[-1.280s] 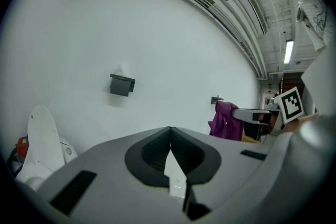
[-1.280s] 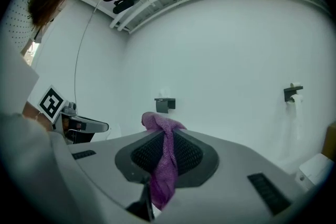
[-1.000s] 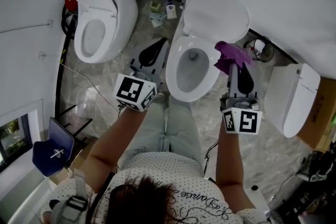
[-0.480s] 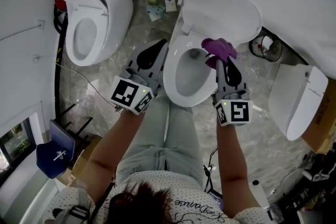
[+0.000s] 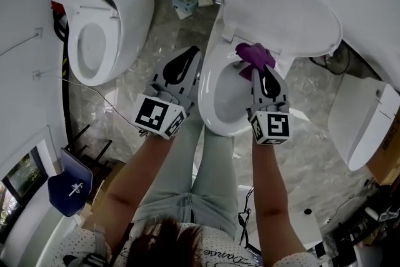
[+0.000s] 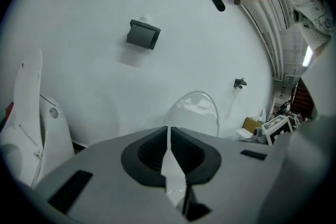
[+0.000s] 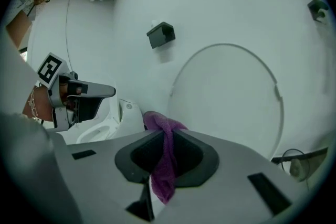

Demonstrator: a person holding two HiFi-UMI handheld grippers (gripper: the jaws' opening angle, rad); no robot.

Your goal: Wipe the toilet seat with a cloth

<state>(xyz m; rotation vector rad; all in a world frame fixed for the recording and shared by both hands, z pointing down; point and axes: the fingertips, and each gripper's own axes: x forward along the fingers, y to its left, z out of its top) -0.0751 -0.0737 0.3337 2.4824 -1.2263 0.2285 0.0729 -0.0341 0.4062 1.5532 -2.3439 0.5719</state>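
Cloth (image 7: 164, 168) hangs pinched in right claw (image 7: 169, 134); left claw (image 6: 168, 131), per its view, closed empty.

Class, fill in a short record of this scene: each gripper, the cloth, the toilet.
left gripper: fingers together, empty, beside the toilet's left side
right gripper: fingers shut on crumpled purple fabric cloth
cloth position: over the back of the white oval toilet seat; contact unclear
white toilet lid: raised
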